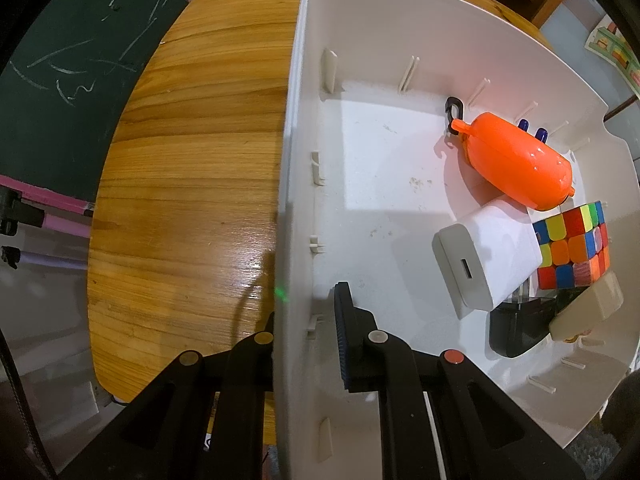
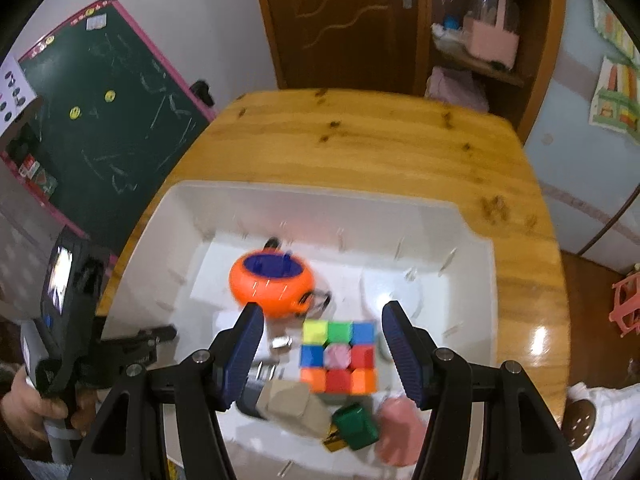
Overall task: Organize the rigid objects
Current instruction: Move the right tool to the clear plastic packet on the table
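A white rectangular plastic bin [image 1: 400, 16] is seen standing on a round varnished wooden table [image 1: 192, 184]. The bin's near side wall is clamped between the jaws of the left gripper [image 1: 308, 320], one finger outside and one inside, so the bin is judged to be steadied. The right gripper [image 2: 322, 344] is held over the bin with its jaws parted and nothing between the pads. Already lying inside, grouped toward one end, are an orange oval plastic case [image 1: 516, 164], a multicoloured puzzle cube [image 2: 339, 356], a white square charger block [image 1: 486, 254], a beige block [image 2: 296, 404], a green block [image 2: 356, 426] and a pink object [image 2: 398, 436], the last blurred. No loose item is seen on the visible tabletop. The collecting is therefore judged largely done; any final arranging inside the bin remains.
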A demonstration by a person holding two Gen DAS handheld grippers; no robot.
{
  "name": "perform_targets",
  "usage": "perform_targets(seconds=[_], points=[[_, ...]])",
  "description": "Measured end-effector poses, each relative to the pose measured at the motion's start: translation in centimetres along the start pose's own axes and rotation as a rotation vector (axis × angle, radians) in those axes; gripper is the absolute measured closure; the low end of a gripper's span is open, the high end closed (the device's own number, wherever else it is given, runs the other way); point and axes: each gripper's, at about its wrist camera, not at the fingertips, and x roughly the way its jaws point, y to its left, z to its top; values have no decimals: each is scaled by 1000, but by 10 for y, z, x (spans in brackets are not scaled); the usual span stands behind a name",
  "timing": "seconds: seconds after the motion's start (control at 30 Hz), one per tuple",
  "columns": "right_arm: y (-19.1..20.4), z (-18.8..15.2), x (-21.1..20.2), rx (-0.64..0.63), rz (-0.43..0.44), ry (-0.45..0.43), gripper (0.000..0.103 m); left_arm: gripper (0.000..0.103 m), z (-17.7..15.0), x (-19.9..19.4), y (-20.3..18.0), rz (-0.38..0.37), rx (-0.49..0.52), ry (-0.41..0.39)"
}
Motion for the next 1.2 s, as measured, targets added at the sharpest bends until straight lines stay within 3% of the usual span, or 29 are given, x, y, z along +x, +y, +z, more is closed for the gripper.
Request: perform_targets(seconds=[0.3,0.53,0.67,0.9,1.2], points=[[-29,43,-25,21,-53,-87,41,87,2,1,-1,1,3,4],[-67,94,-31,28,-65,-78,39,87,3,1,3,-8,-13,6],[-85,127,-23,34,-76,-52,32,87,4,1,6,-12,-15,8],[-104,157,28,88,-19,94,31,87,5,1,5,0,4,6],[-108,145,128,168,61,384,31,87,5,0,6,-6,1,6]])
